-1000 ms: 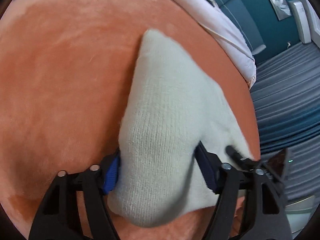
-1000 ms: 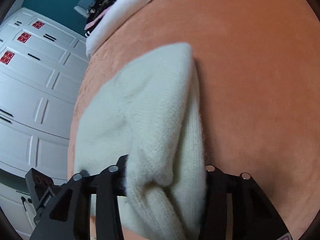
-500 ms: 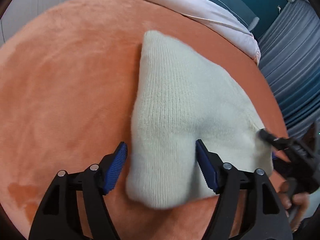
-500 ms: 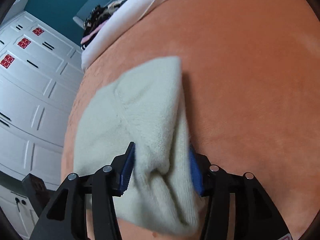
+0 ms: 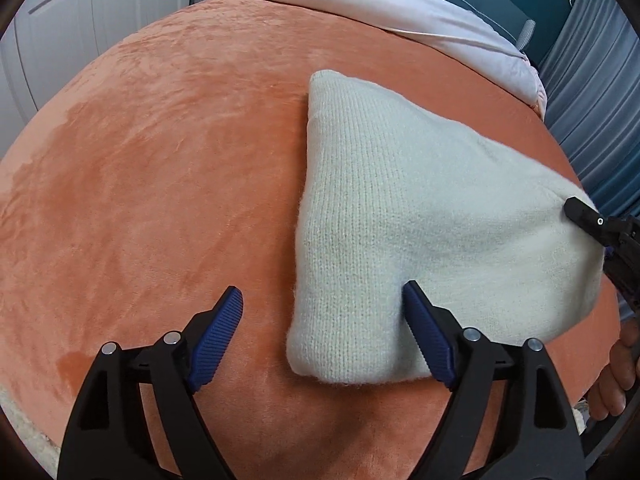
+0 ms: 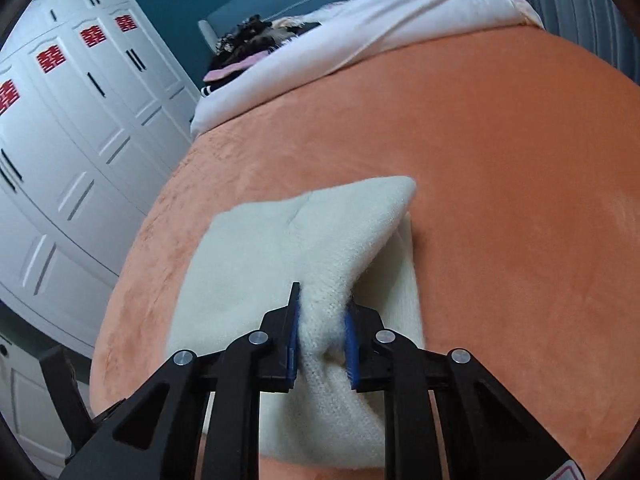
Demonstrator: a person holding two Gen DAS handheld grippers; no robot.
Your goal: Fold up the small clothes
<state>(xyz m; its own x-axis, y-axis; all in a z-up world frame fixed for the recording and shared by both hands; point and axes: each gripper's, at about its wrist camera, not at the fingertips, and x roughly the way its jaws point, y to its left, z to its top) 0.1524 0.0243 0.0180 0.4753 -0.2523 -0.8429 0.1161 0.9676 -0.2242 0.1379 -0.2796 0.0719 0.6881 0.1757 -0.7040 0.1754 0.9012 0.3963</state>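
The cream knit garment [image 5: 404, 220] lies folded on the orange plush blanket [image 5: 160, 160], occupying the 1 to 3 o'clock sector of the left wrist view and the 6 to 9 o'clock sector of the right wrist view. My left gripper [image 5: 324, 332] is released: its blue-padded fingers [image 5: 218, 336] stand wide apart, the left one over bare blanket, the right one resting at the garment's near edge, with the near corner of the knit lying between them ungripped. My right gripper [image 6: 322, 344] is clenched on a bunched ridge of the garment [image 6: 304, 248], the fabric pinched into a visible pleat between the pads. I judge the material to be light, soft and thick, with no stiffness: it sags and creases wherever it is unsupported, and the fuzzy knit should grip the ribbed pads well without slipping. It is not fragile, but loose loops could snag on pad edges. I recommend taking hold at corners or along a folded edge, catching all layers together, since a grasp on the top layer alone would likely peel the fold open. The plush blanket may drag on the knit, so I would lift it before moving it. A white duvet [image 6: 360, 40] lies at 12 o'clock, well apart.
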